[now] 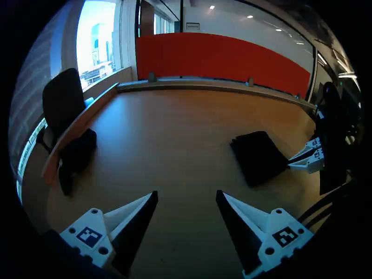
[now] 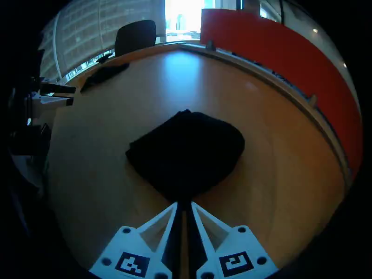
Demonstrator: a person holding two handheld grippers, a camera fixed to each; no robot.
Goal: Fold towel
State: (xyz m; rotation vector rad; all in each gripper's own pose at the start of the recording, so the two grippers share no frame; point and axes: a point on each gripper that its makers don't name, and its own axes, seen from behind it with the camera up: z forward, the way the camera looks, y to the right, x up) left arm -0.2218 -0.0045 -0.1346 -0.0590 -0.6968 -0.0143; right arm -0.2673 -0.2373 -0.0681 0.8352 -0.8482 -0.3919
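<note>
A black towel (image 2: pixel 186 151), folded into a thick pad, lies on the wooden desk (image 2: pixel 279 153). My right gripper (image 2: pixel 184 205) sits at its near corner; the fingers are almost together and the dark cloth runs in between their tips. In the left gripper view the towel (image 1: pixel 258 156) lies to the right, with the right gripper (image 1: pixel 290 162) touching its right edge. My left gripper (image 1: pixel 186 195) hovers over bare desk, well left of the towel, fingers wide apart and holding nothing. In the right gripper view it appears at the far left (image 2: pixel 69 94).
A black office chair (image 1: pixel 63 100) stands past the desk's left edge, by the windows. A dark bundle (image 1: pixel 76 153) lies on the desk near that edge. A red partition (image 1: pixel 223 58) runs along the far side. Bare wood (image 1: pixel 176 130) spreads between the grippers.
</note>
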